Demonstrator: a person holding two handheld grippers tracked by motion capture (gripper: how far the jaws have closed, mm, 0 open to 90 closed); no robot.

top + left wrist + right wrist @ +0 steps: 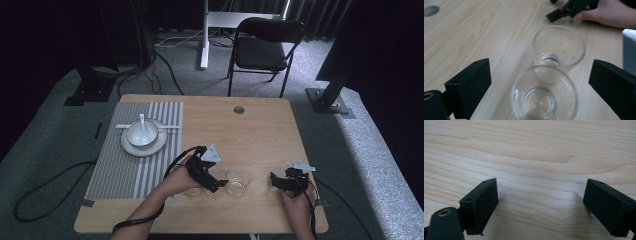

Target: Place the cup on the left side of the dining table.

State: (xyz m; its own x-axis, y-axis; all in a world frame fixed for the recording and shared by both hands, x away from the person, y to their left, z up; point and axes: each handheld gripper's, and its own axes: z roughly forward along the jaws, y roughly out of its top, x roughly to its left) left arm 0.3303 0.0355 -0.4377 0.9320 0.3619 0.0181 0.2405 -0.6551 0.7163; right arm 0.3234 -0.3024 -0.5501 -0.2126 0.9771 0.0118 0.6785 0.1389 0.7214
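Flanking round clear glasses: black tongs

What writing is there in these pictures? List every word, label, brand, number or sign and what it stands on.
None: no readable text in the high view or either gripper view.
The two clear glasses, the nearer and the farther, carry no print.
The wooden table, striped placemat, white bowl and plate are unmarked.
The black folding chair shows no label.
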